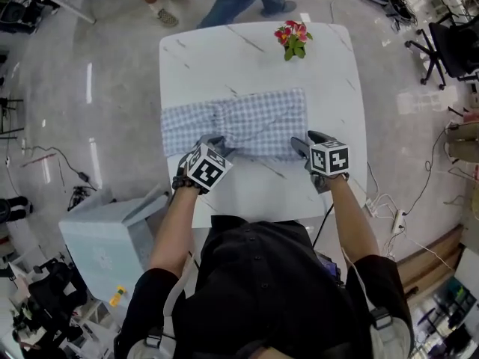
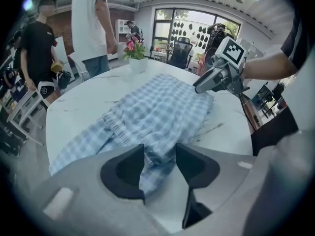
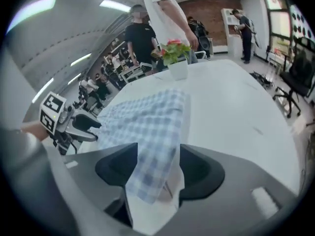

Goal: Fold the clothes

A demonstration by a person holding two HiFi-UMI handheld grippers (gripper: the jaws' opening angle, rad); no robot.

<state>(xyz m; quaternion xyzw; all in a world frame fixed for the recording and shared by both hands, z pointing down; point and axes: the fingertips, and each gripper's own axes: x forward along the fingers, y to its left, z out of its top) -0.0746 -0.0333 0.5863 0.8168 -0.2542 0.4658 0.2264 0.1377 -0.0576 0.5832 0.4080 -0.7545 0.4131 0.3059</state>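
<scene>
Jaws of your left gripper [image 2: 160, 157] stand apart, with the near hem of the checked cloth [image 1: 247, 122] lying loose between them and neither pad pressing on it; your right gripper [image 3: 157, 167] is likewise parted, a corner of the same cloth draping down through the gap, so you have no firm hold on either side.

That cloth lies as a long band across the middle of the counter [image 1: 247, 51], its near edge just under both grippers; it looks doubled over along its length, so by my reading the first fold is laid.

It is not tidy, though: the fabric gathers into a ridge left of centre, and the left end spreads looser than the right; you will likely need to smooth that out, then bring the ends in to make a compact stack.

Beyond it, a small pot of flowers [image 1: 293, 37] stands at the far edge, well apart from the cloth; people stand on the floor past the counter.
</scene>
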